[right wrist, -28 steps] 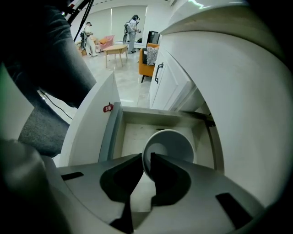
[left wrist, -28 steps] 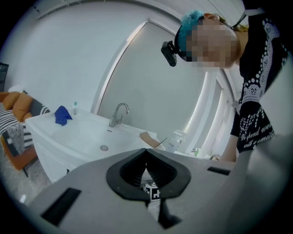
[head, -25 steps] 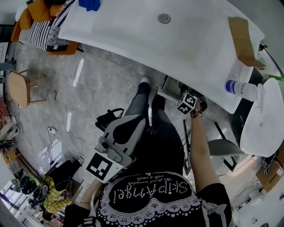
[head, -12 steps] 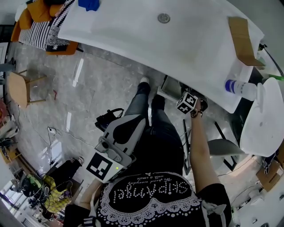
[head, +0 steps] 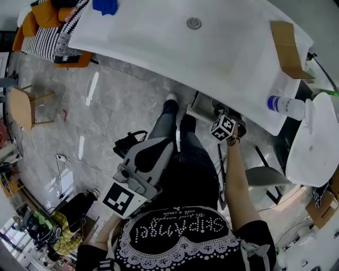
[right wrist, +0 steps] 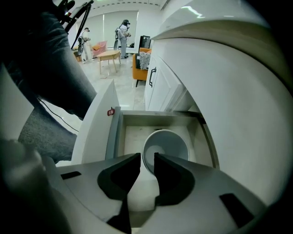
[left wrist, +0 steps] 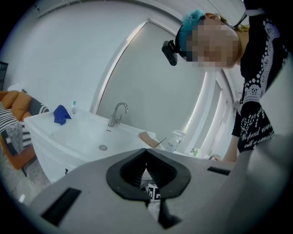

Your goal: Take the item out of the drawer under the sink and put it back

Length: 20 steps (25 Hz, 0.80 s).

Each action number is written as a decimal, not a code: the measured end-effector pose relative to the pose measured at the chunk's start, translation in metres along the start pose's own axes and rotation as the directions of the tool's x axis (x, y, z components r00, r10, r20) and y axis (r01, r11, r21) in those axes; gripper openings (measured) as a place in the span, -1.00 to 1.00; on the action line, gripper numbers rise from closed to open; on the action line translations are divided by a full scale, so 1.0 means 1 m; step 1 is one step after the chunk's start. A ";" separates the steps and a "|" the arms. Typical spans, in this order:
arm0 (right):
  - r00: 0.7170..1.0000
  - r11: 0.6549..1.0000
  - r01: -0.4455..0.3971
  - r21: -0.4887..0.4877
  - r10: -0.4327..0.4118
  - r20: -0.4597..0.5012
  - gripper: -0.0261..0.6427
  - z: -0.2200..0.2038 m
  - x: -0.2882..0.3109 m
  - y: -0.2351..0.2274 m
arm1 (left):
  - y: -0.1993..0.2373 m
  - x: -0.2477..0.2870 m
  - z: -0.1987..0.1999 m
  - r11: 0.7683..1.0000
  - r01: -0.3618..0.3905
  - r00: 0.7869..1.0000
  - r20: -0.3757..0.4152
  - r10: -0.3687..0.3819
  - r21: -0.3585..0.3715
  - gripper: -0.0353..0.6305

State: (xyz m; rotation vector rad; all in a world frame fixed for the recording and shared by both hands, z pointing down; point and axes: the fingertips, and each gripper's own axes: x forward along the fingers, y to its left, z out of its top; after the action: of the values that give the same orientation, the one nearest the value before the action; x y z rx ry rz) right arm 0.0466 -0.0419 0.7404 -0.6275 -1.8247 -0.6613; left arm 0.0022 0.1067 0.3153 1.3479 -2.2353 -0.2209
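A white bowl point(right wrist: 167, 141) sits in the open drawer point(right wrist: 114, 132) under the sink counter point(head: 159, 42). My right gripper point(right wrist: 147, 157) points steeply down into the drawer. Its jaws have just been opening and stand either side of the bowl's near rim, with a gap showing and no pad pressing on it. In the head view only its marker cube point(head: 223, 128) shows, at the counter's edge. My left gripper point(head: 159, 145) is held back over the person's lap, level with the sink, and its jaws point(left wrist: 146, 151) are shut on nothing.
On the counter are a drain point(head: 194, 23), a faucet point(left wrist: 116, 114), a blue cloth point(head: 105, 5), a brown cardboard piece point(head: 286, 42) and a plastic bottle point(head: 283, 105). The person's legs stand close before the drawer. A white toilet point(head: 312, 148) is at the right.
The right gripper's marker cube has shifted a little toward the person in the head view. The left gripper has stayed where it was.
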 end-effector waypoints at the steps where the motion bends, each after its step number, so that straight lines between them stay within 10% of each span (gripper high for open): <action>1: 1.000 1.000 -0.002 -0.002 0.002 -0.002 -0.67 0.000 0.000 0.001 | 0.000 0.000 0.000 1.000 0.001 1.000 -0.001 -0.001 0.000 -0.88; 20: 0.999 0.999 0.035 -0.003 -0.035 0.004 -0.65 0.004 -0.013 0.003 | -0.001 -0.003 -0.003 1.000 0.021 1.000 0.007 -0.021 -0.015 -0.88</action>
State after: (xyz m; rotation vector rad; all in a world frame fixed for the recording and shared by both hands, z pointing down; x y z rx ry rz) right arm 0.0502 -0.0383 0.7269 -0.6003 -1.8428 -0.6867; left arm 0.0056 0.1090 0.3164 1.3655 -2.2220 -0.2498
